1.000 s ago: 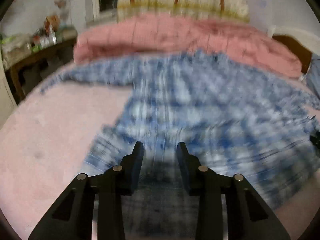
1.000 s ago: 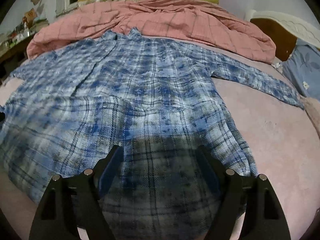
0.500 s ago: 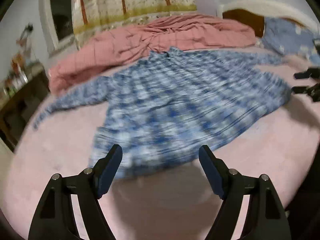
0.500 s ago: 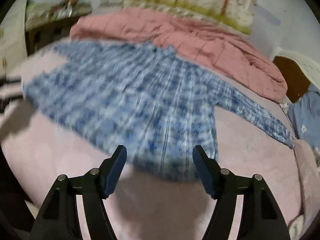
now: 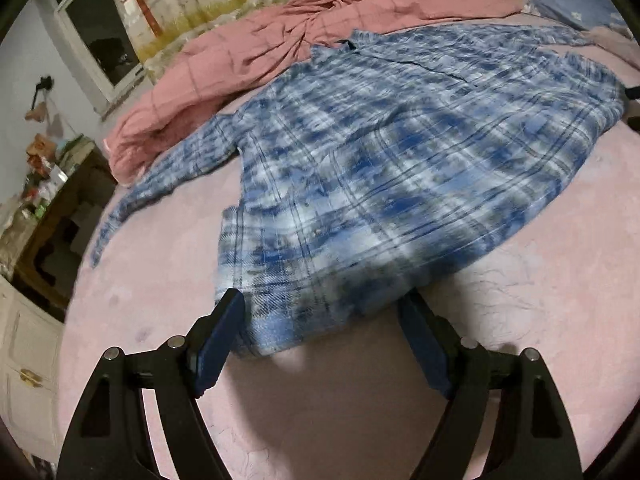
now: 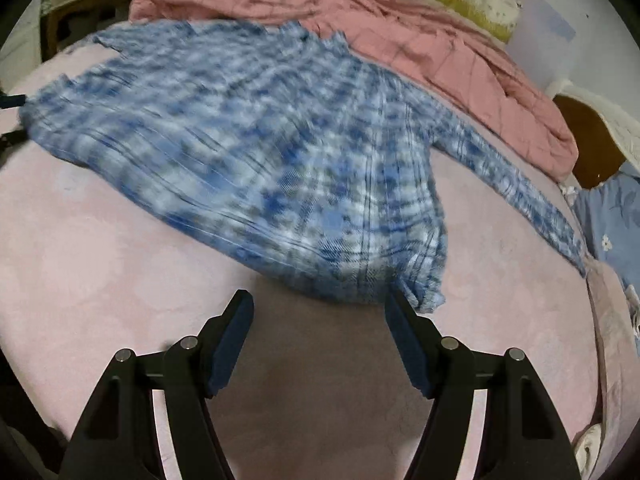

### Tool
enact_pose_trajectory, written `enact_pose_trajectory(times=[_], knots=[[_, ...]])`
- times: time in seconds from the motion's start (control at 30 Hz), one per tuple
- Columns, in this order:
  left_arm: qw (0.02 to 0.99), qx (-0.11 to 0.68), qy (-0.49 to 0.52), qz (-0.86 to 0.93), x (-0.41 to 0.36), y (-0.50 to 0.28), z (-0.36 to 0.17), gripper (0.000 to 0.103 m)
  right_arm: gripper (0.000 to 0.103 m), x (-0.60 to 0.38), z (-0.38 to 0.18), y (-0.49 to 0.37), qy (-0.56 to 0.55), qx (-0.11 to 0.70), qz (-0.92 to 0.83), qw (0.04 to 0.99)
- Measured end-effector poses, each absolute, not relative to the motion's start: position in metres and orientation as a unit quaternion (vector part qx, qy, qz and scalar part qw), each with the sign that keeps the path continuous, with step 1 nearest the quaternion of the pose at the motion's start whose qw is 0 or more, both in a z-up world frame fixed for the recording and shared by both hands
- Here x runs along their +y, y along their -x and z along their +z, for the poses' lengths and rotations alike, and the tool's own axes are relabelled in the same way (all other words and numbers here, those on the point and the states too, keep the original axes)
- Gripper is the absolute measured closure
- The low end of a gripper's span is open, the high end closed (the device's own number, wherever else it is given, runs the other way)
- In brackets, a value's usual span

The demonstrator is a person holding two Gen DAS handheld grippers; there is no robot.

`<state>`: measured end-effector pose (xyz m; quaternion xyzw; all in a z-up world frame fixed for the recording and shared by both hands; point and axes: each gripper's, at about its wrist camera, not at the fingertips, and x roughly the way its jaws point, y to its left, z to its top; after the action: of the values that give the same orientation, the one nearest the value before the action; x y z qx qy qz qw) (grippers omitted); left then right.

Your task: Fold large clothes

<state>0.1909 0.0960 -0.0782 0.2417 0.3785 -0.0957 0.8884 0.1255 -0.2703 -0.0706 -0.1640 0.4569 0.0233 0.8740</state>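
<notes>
A large blue-and-white plaid shirt (image 5: 380, 152) lies spread flat on the pink bed sheet (image 5: 152, 280), collar toward the far side and both sleeves stretched out. My left gripper (image 5: 320, 304) hovers open over the shirt's near left hem corner; the cloth lies under the gap and neither pad presses on it. In the right wrist view the same shirt (image 6: 260, 148) shows its right hem corner. My right gripper (image 6: 319, 300) is open just in front of that corner, over bare sheet (image 6: 100, 280), with nothing between its fingers.
A rumpled pink quilt (image 5: 320, 20) is heaped along the far side of the bed behind the collar. A blue pillow (image 6: 616, 220) and a wooden headboard (image 6: 588, 152) sit at the right end. A cluttered wooden table (image 5: 60, 216) stands beside the bed's left end.
My left gripper's jaws spread from narrow to wide and drew back from over the shirt to its hem. The right gripper also backed off the cloth onto bare sheet. Both views have rolled.
</notes>
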Motion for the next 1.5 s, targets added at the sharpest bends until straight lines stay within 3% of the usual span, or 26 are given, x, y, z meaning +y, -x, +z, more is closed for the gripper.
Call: enact_pose_trajectory(times=[0.07,0.1,0.13,0.2,0.3,0.4,0.53,0.77,1.13,1.5], knots=[[0.892,0.375,-0.232,-0.096,0.101,-0.193,-0.078,0.024,0.033,-0.272,-0.075,-0.131,0.162,0.444,0.023,0.881],[0.896,0.371,-0.229,-0.088,0.104,-0.194,-0.078,0.030,0.034,-0.274,-0.076,-0.134,0.161,0.435,0.019,0.886],[0.900,0.363,-0.226,-0.080,0.106,-0.195,-0.077,0.038,0.048,-0.275,-0.077,-0.138,0.160,0.428,0.014,0.889],[0.904,0.361,-0.221,-0.053,0.112,-0.200,-0.082,0.084,0.067,-0.277,-0.078,-0.146,0.162,0.422,0.004,0.892],[0.909,0.361,-0.200,-0.056,0.119,-0.203,-0.081,0.098,0.090,-0.281,-0.076,-0.149,0.166,0.411,-0.005,0.897],[0.909,0.356,-0.207,-0.063,0.116,-0.197,-0.074,0.099,0.100,-0.291,-0.072,-0.141,0.146,0.397,-0.007,0.906],[0.916,0.355,-0.175,-0.065,0.120,-0.189,-0.058,0.099,0.101,-0.310,-0.066,-0.133,0.054,0.420,0.006,0.906],[0.914,0.369,-0.153,-0.070,0.123,-0.195,-0.042,0.099,0.101,-0.312,-0.043,-0.124,0.058,0.383,0.013,0.922],[0.918,0.383,-0.091,-0.046,0.117,-0.313,-0.012,0.099,0.101,-0.328,0.001,-0.243,0.021,0.368,0.005,0.929],[0.900,0.429,-0.065,-0.050,0.115,-0.406,-0.052,0.099,0.101,-0.334,-0.040,-0.344,0.022,0.418,0.002,0.908]])
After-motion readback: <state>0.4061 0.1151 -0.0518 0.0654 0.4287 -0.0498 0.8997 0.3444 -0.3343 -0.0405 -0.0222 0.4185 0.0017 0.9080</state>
